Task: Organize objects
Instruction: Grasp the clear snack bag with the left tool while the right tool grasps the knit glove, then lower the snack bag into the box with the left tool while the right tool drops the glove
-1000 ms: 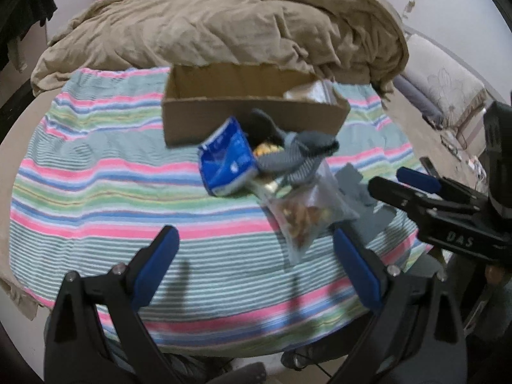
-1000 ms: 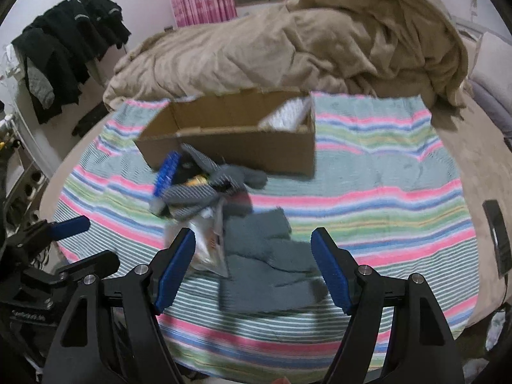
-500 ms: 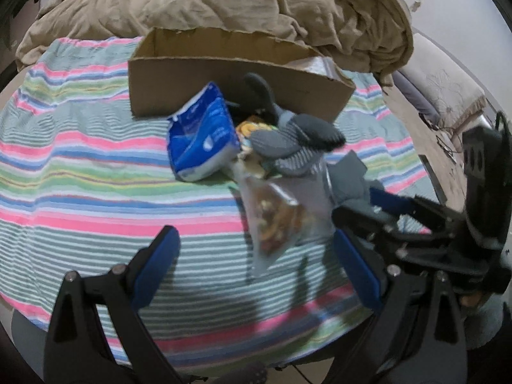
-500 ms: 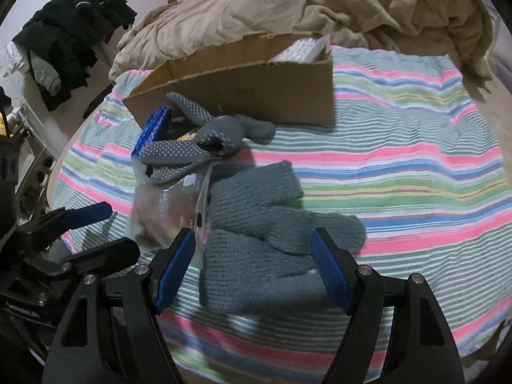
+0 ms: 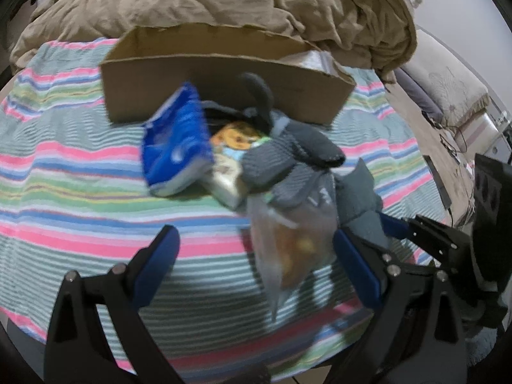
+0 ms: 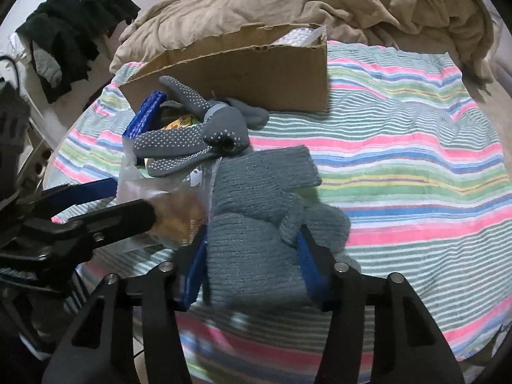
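Note:
A pile lies on the striped blanket [image 5: 80, 172] in front of a cardboard box [image 5: 224, 86]: a blue packet [image 5: 176, 147], a snack pack [image 5: 230, 147], dotted grey gloves [image 6: 198, 137], a clear bag of snacks [image 5: 291, 240] and a grey knit glove [image 6: 256, 224]. My left gripper [image 5: 256, 249] is open just before the clear bag. My right gripper [image 6: 251, 265] has its jaws around the knit glove, partly closed; its fingers [image 6: 308, 265] touch the wool. The box [image 6: 243, 67] holds a white bubble-wrap item [image 6: 297, 36].
A crumpled tan duvet [image 5: 224, 3] lies behind the box. Dark clothes [image 6: 73, 28] hang at the left in the right wrist view. A pillow [image 5: 448, 86] and floor clutter sit to the right of the bed. The blanket [image 6: 416, 160] stretches right of the pile.
Both grippers moved forward toward the pile. The right jaws narrowed around the grey knit glove. The left gripper came up to the clear snack bag, still open.

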A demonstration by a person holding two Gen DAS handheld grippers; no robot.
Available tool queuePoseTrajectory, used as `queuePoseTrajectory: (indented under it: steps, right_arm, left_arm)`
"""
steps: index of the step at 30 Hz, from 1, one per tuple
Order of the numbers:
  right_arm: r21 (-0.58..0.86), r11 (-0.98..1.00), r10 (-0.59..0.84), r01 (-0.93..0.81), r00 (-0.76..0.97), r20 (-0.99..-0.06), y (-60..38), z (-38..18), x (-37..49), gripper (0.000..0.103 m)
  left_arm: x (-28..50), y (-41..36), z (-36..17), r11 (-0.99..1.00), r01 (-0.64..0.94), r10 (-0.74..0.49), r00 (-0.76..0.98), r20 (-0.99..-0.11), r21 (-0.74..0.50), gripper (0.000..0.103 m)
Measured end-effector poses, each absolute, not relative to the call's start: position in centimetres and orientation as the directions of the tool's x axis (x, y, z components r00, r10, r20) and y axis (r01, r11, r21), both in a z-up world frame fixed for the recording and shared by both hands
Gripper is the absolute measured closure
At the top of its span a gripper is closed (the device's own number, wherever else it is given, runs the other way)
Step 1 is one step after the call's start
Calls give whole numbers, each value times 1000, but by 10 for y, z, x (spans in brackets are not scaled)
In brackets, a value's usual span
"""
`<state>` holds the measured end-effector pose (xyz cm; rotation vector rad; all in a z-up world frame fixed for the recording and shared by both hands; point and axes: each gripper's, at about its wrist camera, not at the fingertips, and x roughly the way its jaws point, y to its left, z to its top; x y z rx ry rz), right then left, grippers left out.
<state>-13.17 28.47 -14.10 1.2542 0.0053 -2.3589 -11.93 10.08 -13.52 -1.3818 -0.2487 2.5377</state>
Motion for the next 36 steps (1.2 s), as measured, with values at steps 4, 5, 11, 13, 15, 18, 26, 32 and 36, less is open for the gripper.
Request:
queuePoseTrajectory:
  steps: [4,5,11,13,15,18,26,32,36]
  right_arm:
    - [214,-891,-403,401,-479,-779,286,-139,-128,51]
    - [214,-892,-402,398,-484,-777,287,-138,-128,51]
    - [208,-901,-389,382,-493,-778,294,-138,-122,52]
    - [213,-905,-385,368,-498,-777,300,-137,-120,52]
    - [222,-908,-385,354,-501,-775,306,-137,-118,52]
    - [226,-913,-380,339,-513,-770,313,-131,-114,52]
    - [217,-910,-391,352,-563,-728,311,-96,-106,52]
    - [199,-900,-411,387,-606,-682,299,-60,-106,52]
    - [189,-895,-421,404,-624,-658,289,-42,-111,52]
  left_arm:
    - [-122,120,-135,-939,-208,342,-505,-792,-274,33]
    - [-123,123,-137,-933,-218,359,-501,-787,-287,41]
    - [-124,128,-140,-929,-218,369,-496,-786,-299,50]
    - [-122,126,-139,-931,-212,365,-497,-787,-297,50]
    - [-120,121,-138,-931,-202,364,-496,-788,-303,51]
    - [-112,116,-131,-933,-200,361,-506,-783,-300,52]
    - [-91,96,-92,-936,-200,353,-573,-740,-291,52]
    - [-84,77,-52,-947,-182,320,-628,-710,-265,51]
    - [-88,66,-29,-951,-176,307,-663,-683,-256,51]
